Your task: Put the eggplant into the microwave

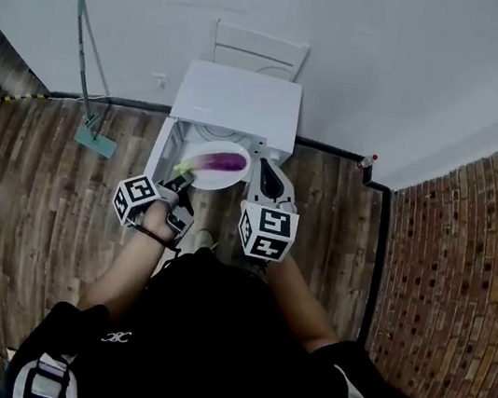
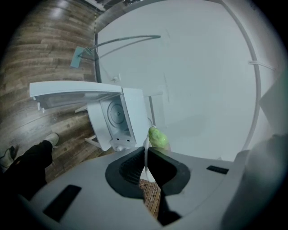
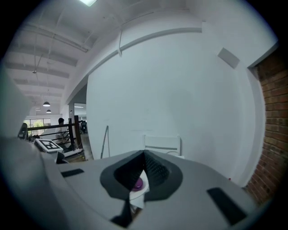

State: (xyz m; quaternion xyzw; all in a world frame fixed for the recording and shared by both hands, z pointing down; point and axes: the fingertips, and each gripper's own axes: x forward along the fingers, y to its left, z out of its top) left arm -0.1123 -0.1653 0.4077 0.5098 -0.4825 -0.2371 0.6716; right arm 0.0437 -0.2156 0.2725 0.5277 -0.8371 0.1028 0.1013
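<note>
A white plate (image 1: 226,178) carries the eggplant (image 1: 224,158), purple with a green stem (image 1: 185,169), just in front of the white microwave (image 1: 236,106). The microwave door (image 1: 163,144) stands open on the left. My left gripper (image 1: 186,176) is shut on the plate's left rim. My right gripper (image 1: 266,170) is shut on its right rim. In the left gripper view the thin plate edge (image 2: 145,158) runs between the jaws of that gripper (image 2: 145,155), with the green stem (image 2: 158,137) just beyond and the microwave cavity (image 2: 116,115) ahead. In the right gripper view the gripper (image 3: 143,173) clamps the plate (image 3: 137,196), and the purple eggplant (image 3: 137,183) shows.
A mop (image 1: 87,62) leans on the white wall at the left, its teal head (image 1: 96,141) on the wooden floor. A white frame (image 1: 260,51) stands behind the microwave. A brick wall (image 1: 463,276) closes the right side. The person's shoe (image 2: 51,138) shows on the floor.
</note>
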